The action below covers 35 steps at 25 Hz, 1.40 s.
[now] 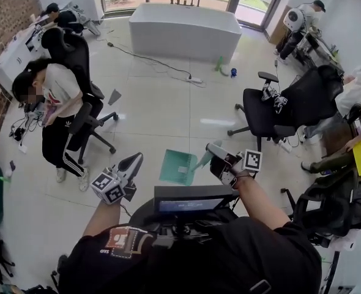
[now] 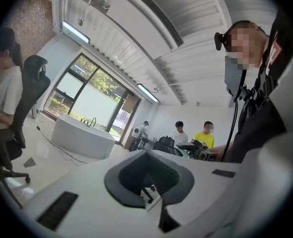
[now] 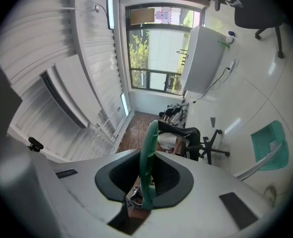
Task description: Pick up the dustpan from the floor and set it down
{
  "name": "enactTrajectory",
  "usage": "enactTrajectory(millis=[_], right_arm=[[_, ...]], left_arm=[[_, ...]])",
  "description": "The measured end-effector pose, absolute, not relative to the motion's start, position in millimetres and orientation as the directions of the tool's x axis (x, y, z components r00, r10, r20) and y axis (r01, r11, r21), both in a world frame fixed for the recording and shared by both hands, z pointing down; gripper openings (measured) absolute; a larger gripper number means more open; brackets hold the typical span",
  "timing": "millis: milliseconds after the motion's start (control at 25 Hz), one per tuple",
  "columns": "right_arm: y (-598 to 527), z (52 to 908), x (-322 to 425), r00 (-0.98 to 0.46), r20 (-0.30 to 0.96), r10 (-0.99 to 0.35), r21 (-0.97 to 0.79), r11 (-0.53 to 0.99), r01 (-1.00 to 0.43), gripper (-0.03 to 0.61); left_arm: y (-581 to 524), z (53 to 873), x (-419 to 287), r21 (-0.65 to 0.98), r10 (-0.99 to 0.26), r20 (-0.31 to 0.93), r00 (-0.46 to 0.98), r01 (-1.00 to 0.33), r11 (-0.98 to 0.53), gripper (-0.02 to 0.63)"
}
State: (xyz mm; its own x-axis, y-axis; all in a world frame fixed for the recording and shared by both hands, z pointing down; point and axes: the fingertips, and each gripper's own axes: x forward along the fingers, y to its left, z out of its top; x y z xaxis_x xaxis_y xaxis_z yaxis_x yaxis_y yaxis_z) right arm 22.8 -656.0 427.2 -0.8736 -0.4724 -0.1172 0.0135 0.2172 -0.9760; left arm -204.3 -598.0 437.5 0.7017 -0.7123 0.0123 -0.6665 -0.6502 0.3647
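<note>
Close in front of the person's chest, the right gripper [image 1: 216, 150] has its jaws narrowed onto the green handle [image 3: 149, 152] of the dustpan [image 1: 178, 167]. The right gripper view shows that handle standing edge-on between the jaws, pinched from both sides. Just beside it, the left gripper [image 1: 134, 160] carries nothing: its own view shows the jaws drawn together with nothing between them. A little farther out, the dustpan's teal pan hangs from the right jaws and sits between the two grippers in the head view. It looks clear of the floor [image 1: 168, 115] rather than lying on it, though the steep downward view makes the gap hard to judge. So the pick-up half of the task looks done, with one gripper bearing the whole load. What is left is the setting down: lowering the pan until it rests, then opening the right jaws off the handle. No bench or marked spot for it shows, so the pale tiled floor ahead seems the likely place. Farther off stand a black office chair [image 1: 272, 110], people at the room's edges, and a white tub [image 1: 185, 32] by the windows.
</note>
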Motion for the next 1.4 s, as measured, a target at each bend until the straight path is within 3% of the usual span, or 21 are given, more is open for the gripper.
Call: enactTrajectory(millis=[1400], right_arm=[[-655, 451, 10, -0.906, -0.068, -0.417, -0.979, 0.202, -0.019, 0.067]], left_arm=[[-584, 441, -215, 0.411, -0.732, 0.012, 0.681, -0.671, -0.618, 0.025]])
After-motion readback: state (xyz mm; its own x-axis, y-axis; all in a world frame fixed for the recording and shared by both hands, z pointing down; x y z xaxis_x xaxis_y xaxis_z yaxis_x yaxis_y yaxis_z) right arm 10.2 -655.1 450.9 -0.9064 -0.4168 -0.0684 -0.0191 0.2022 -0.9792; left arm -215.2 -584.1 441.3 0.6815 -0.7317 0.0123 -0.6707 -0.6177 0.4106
